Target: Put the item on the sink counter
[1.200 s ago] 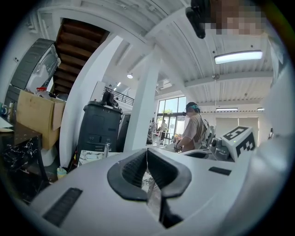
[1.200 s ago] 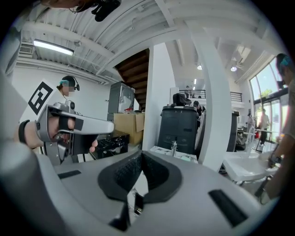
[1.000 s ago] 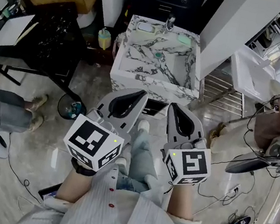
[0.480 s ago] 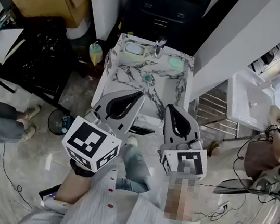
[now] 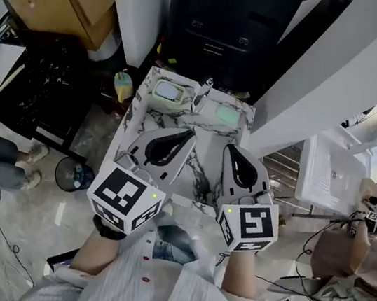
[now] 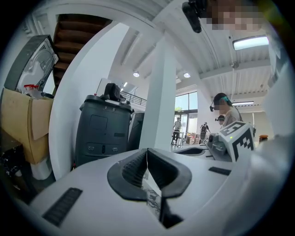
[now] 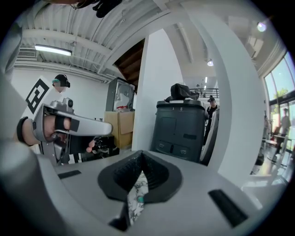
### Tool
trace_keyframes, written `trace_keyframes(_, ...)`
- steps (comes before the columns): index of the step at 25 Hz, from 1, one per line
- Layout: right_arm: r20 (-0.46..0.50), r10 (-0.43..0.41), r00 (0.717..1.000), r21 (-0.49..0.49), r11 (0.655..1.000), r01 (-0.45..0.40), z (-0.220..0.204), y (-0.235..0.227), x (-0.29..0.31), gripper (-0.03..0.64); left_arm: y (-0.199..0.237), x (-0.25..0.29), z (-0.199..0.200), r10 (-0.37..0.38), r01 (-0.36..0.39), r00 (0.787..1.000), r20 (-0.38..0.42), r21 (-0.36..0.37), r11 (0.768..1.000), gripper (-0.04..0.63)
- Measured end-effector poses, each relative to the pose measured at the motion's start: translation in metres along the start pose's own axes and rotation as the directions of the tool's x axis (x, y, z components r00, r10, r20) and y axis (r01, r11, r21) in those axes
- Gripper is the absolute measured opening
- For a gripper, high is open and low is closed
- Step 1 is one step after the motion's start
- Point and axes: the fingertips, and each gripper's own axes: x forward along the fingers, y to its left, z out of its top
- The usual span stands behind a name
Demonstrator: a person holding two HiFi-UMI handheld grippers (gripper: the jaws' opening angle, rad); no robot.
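Step in hand: looks like the run-up to me. Both grippers hover over the sink (image 5: 202,177) and nothing's been picked up.
Left gripper (image 5: 191,134): jaws pressed together, nothing between them.
Right gripper (image 5: 231,147): same deal, jaws closed and empty.
Task's thing: honestly can't tell which item is meant. My guess is the yellow bottle (image 5: 123,86), standing on the floor just left of the sink. Either way it's not in a gripper.
Doing it well: open one set of jaws before reaching, take the bottle around its body, and keep it upright on the way. Then set it on a bare bit of the marble desk (image 5: 139,114) around the sink, clear of the faucet (image 5: 201,95). The free patches look narrow, so go in slow near the edge.
Tray (image 5: 166,92): shallow white one at the sink's back left corner. There's something pale in it, but I can't say what.
Green pad (image 5: 227,115): sits loose at the sink's back right, could be soap or a sponge.
Cardboard box (image 5: 63,2): well left of and behind the sink, open, with dark clutter inside.
Bin (image 5: 74,176): small round one on the floor left of the sink, contents unclear.
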Motion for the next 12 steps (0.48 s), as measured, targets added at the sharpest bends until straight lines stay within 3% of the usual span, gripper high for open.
trace_keyframes(12,-0.033,0.020,0.999,0.047,0.999,-0.019,-0.007,-0.025,0.052,0.011,0.030,0.044,-0.011,-0.009,0.008,0.997,-0.075,-0.016,1.000,0.017)
